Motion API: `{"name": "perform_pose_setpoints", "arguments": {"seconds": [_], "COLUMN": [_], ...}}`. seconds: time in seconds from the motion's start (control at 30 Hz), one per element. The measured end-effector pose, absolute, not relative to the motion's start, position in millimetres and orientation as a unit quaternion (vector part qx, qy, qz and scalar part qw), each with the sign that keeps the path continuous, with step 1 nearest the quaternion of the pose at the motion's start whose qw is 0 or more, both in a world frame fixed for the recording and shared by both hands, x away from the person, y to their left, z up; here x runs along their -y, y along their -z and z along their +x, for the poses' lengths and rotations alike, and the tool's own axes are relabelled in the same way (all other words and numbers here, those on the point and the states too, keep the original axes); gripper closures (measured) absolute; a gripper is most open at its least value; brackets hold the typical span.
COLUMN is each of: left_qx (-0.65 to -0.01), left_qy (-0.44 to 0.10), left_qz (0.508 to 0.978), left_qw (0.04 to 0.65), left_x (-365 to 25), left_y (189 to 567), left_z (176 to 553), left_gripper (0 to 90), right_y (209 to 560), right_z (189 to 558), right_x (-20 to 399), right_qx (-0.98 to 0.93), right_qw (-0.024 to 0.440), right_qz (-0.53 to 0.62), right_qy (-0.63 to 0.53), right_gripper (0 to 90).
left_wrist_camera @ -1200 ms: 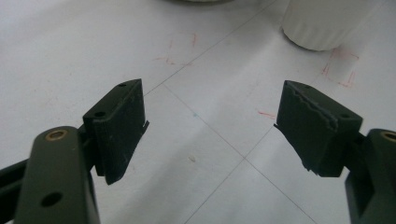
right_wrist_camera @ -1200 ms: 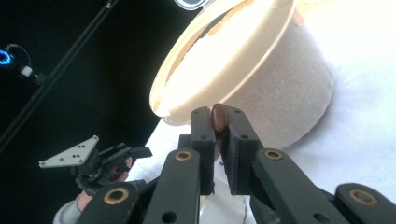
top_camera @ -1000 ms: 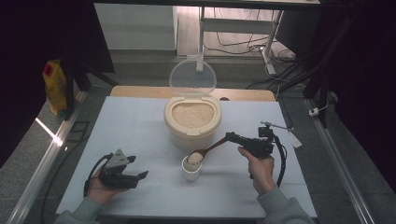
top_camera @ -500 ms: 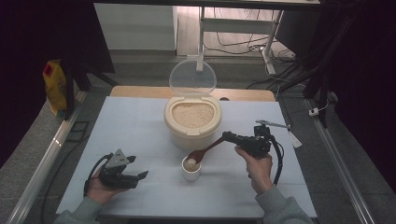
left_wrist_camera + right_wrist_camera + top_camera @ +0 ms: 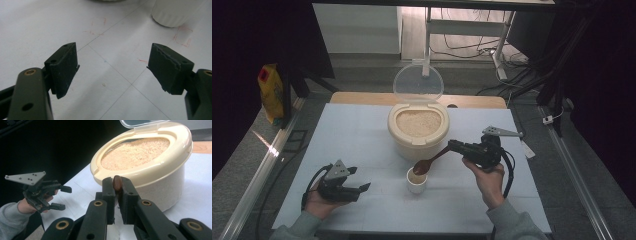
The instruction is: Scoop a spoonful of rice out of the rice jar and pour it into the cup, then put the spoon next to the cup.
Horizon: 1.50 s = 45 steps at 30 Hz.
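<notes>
One brown spoon [image 5: 432,161] is clamped in the right gripper [image 5: 457,146] above one white cup [image 5: 416,180], beside one rice container [image 5: 418,129], while the left gripper [image 5: 359,180] is held apart.

You had grey sleeves on both arms, cuffs showing at the bottom of the high view. Your left gripper [image 5: 362,180] was black with a grey three-cornered plate on top, dotted with small holes, and a black cable looping off behind it. The pads [image 5: 63,66] looked worn, edges chipped and ragged. Your right gripper [image 5: 117,195] was the same dark build, brass-coloured rivets at the joints, screw holes in the arms.
</notes>
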<state>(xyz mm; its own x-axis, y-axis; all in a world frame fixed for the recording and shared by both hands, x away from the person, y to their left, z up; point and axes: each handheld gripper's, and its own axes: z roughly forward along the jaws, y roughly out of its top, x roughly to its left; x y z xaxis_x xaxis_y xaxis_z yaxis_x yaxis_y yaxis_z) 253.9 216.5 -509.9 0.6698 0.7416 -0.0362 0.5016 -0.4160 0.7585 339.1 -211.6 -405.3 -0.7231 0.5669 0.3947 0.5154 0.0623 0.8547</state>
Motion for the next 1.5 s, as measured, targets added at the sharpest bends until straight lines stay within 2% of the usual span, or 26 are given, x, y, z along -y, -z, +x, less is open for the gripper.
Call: {"name": "perform_pose_setpoints", "arguments": {"seconds": [0.2, 0.43, 0.93, 1.5], "left_qx": [-0.376, -0.377, -0.377, -0.376], "left_qy": [-0.154, -0.154, -0.154, -0.153], "left_qz": [0.827, 0.827, 0.827, 0.828], "left_qw": [0.388, 0.388, 0.387, 0.386], "left_x": [-217, -217, -217, -215], "left_y": [510, 510, 510, 511], "left_z": [254, 254, 255, 256], "left_gripper": [23.6, 23.6, 23.6, 23.6], "right_y": [404, 402, 385, 395], "right_z": [337, 338, 336, 327], "right_x": [211, 219, 268, 277], "right_qx": [-0.736, -0.718, -0.692, -0.731], "right_qw": [0.032, 0.012, -0.009, -0.033], "right_qz": [0.359, 0.369, 0.392, 0.392], "right_qy": [-0.574, -0.589, -0.606, -0.558], "right_gripper": [83.2, 83.2, 83.2, 83.2]}}
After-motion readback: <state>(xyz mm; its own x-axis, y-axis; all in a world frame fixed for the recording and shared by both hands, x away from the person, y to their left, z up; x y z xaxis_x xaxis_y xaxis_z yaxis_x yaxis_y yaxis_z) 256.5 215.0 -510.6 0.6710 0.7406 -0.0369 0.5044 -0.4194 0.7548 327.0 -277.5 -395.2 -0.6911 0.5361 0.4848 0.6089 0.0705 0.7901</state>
